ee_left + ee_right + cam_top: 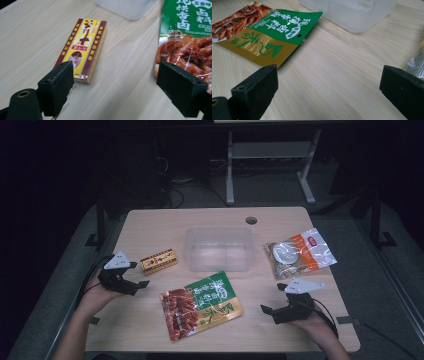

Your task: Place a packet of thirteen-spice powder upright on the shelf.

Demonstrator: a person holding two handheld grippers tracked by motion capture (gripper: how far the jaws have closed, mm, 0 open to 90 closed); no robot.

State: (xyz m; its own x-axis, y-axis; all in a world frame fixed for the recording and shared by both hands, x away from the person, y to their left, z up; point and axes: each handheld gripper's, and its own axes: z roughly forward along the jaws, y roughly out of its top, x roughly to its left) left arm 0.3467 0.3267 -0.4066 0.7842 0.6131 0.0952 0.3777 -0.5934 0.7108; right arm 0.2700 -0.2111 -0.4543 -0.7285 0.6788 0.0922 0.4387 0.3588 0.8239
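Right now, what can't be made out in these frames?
- Green snack pouch: cut off by the left gripper view's right edge.
- Silver packet: a sliver at the right gripper view's edge.
- Clear tub: contents unclear in the high view, walls hazy.
- Yellow box: print too small there.

Dim lab: lone wooden table [150, 227], cables [175, 195] behind.

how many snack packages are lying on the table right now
3. A small yellow box lies left of the clear tub, a green and gold pouch lies in front of it, and an orange and clear bag lies to its right.
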